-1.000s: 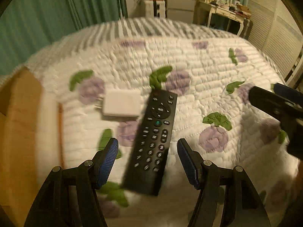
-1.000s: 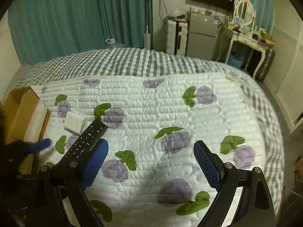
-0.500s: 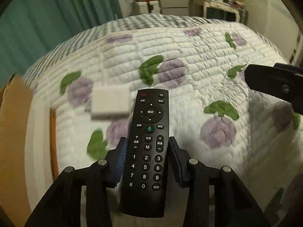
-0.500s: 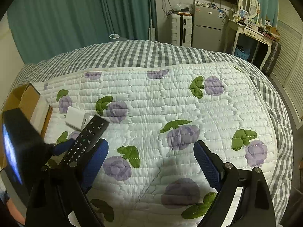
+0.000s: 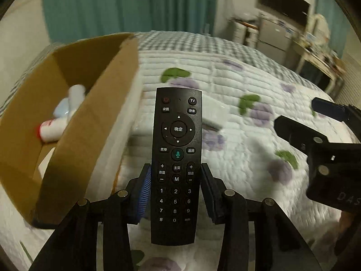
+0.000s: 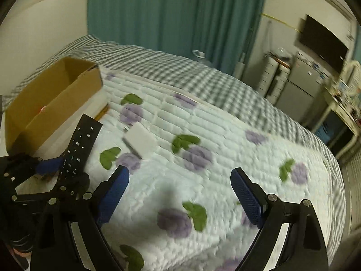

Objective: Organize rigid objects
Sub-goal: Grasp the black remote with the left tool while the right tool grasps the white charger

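The left gripper (image 5: 174,189) is clamped on the remote (image 5: 177,158), its pads pressing the sides around the number keys, and the remote is off the quilt (image 5: 237,169), keypad up, its far end pointing toward the bed's middle. Just to its left stands the open box (image 5: 74,135), and inside lie a couple of white items (blurred, one with a red end; I cannot tell what they are), so part of the sorting looks done. The remote seems to be on its way there but is not yet over the opening. The right gripper (image 6: 180,194) hangs with its jaws wide apart and nothing between them, above bare quilt. Left to do, as far as I can see: drop the remote in the box, then fetch the white block (image 6: 140,140), which lies on the quilt beyond the right gripper, right of the box. A thin pencil-like stick (image 6: 102,113) also lies at the box's foot.
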### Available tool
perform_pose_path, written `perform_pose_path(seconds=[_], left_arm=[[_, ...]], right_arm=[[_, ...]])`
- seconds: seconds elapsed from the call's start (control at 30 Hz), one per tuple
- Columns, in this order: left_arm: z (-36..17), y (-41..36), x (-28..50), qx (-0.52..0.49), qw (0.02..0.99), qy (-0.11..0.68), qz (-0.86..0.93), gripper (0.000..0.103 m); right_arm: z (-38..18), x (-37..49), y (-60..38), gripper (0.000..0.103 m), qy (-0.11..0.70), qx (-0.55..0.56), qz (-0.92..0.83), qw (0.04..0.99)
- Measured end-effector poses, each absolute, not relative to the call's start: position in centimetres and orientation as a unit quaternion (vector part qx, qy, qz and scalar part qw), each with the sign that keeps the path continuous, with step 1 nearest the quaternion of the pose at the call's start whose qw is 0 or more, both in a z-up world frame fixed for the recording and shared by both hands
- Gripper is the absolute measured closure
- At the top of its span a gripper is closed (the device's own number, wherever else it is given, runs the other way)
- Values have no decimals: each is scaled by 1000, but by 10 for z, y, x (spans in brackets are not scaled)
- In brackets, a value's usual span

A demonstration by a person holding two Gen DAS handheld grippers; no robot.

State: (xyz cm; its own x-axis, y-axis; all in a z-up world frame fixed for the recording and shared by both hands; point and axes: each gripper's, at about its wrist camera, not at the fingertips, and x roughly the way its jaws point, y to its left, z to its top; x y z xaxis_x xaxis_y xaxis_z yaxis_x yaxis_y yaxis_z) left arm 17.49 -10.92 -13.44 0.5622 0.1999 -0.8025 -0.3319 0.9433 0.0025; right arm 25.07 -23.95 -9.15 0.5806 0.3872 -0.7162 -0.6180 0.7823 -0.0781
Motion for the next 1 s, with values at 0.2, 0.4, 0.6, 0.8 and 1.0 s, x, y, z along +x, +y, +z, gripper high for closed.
perform_pose_path(seconds=[0.2,0.4,0.6,0.8,1.0], left_arm=[[-139,-108,187,-101,878,428,192,60],[-140,-101,190,-95,874,409,244,60],[-147,-99,196,-89,871,414,247,60],[-148,-97,196,-89,871,415,246,60],[-147,-100,193,-83,871,419,242,60]], right_arm=[[-110,271,-222,23,344,-237,336,844],[-139,286,-183,31,334,-297,405,798],[-161,290,-159,31,328,-326,424,779],[-170,296,-144,32,331,-324,417,782],[-170,291,-151,57,334,-318,401,791]])
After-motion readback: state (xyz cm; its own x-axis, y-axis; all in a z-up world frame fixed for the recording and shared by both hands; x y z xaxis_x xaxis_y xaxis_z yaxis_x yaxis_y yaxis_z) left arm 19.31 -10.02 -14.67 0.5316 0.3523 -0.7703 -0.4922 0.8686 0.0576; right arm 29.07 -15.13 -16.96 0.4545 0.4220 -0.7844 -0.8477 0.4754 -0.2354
